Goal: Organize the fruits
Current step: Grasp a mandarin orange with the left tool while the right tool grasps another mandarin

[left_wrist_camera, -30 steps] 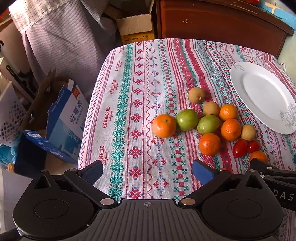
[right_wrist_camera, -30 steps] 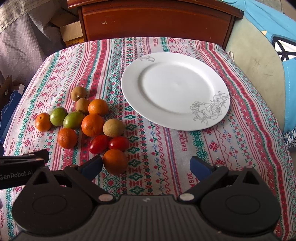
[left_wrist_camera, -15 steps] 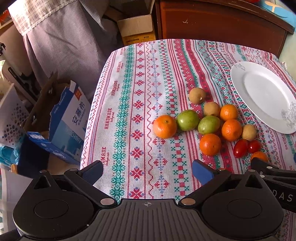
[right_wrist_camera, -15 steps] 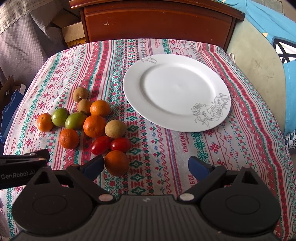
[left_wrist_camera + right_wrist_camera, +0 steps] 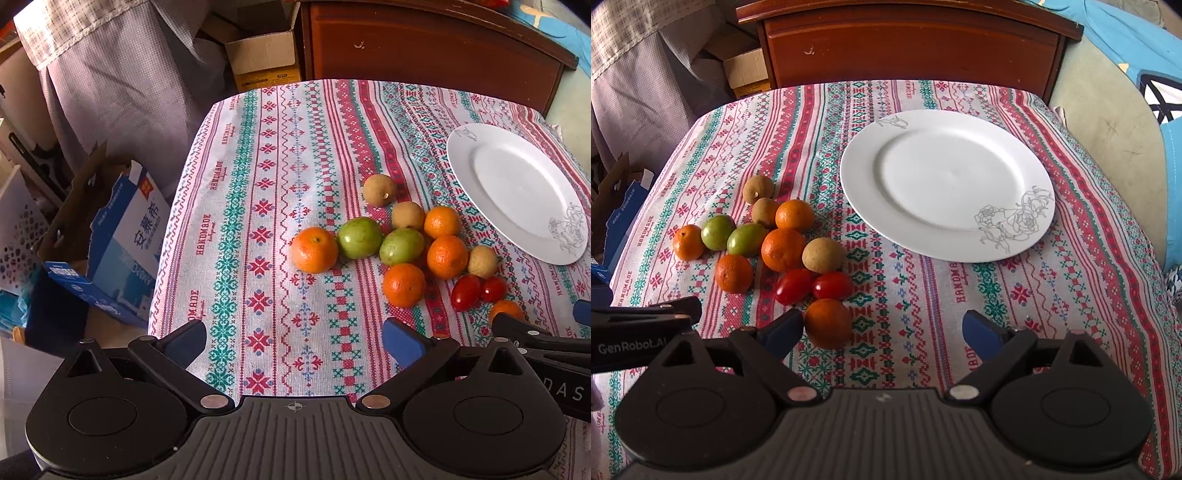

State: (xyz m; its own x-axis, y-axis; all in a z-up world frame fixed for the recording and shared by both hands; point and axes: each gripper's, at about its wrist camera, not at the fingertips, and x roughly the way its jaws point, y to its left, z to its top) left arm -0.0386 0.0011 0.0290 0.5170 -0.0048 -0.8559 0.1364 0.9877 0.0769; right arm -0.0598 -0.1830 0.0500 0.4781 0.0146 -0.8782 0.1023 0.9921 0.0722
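Fruits lay in a loose cluster on the patterned tablecloth [image 5: 923,314], at about nine o'clock from the white plate [image 5: 945,184], near it but not touching. We saw the cloth as the largest thing, striped in red, teal and white. The plate came next, with a grey rose drawing on its rim at five o'clock and nothing on it.

Our right gripper [image 5: 882,330] hung over the near edge of the cloth. Its jaws had just been closing a little, yet they stood wide apart and gripped nothing. The nearest orange [image 5: 828,324] sat just beside the left blue pad [image 5: 783,330]; we could not tell whether they touched.

Our left gripper [image 5: 293,341] was likewise spread wide and bare over the cloth, with the cluster at two o'clock from it.

Among the fruit we counted five oranges. One orange [image 5: 314,249] lay at the nine o'clock end of the group, against two green fruits [image 5: 360,237]. Three brownish round fruits followed, one [image 5: 758,189] at the cluster's twelve o'clock. Smallest were two red cherry tomatoes [image 5: 812,286], side by side, just at twelve o'clock of the nearest orange.
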